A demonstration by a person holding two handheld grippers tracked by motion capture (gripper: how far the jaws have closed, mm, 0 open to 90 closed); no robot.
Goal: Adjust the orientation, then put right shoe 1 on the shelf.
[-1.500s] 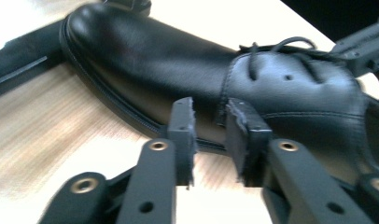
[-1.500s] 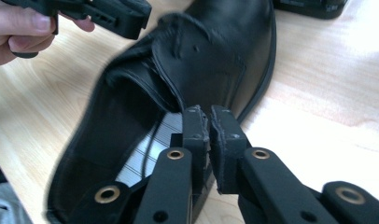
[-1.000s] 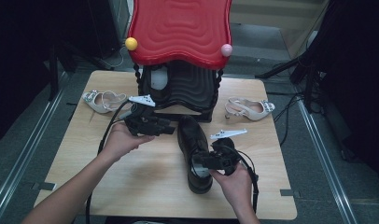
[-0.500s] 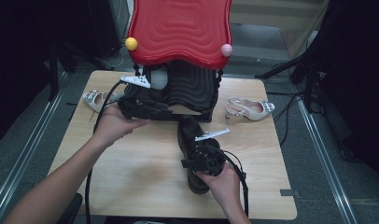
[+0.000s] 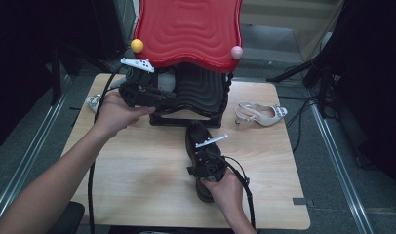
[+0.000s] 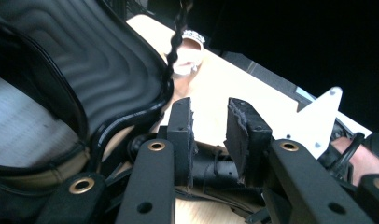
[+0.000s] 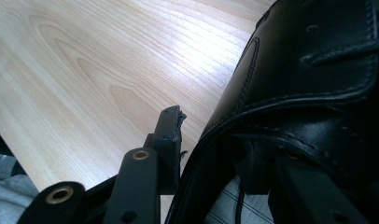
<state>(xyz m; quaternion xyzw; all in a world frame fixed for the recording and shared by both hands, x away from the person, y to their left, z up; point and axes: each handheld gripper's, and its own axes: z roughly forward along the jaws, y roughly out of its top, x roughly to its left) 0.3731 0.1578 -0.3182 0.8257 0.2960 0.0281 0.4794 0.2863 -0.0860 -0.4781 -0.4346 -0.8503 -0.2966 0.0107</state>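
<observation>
Fingers (image 7: pixel 211 154) of the right gripper clamp the black shoe's (image 7: pixel 313 93) collar; left gripper's (image 6: pixel 211 135) gape empty.

Bare table (image 5: pixel 137 165) lies left of the black shoe (image 5: pixel 198 139); shoe rack (image 5: pixel 196 92) blocks behind.

In the high view, the red top (image 5: pixel 188 29) is cut off at the top edge and hides the back of the black rack (image 5: pixel 196 92) under it. The left gripper (image 5: pixel 152 97) covers most of the pale shoe (image 5: pixel 93 101) at the left. The right hand (image 5: pixel 225 187) hides the back end of the black shoe (image 5: pixel 197 139). In the right gripper view, the black shoe (image 7: pixel 309 93) runs off the right edge and covers one jaw. In the left gripper view, the far pale shoe (image 6: pixel 187 58) is small and partly behind the rack's twisted post (image 6: pixel 178 32).
</observation>
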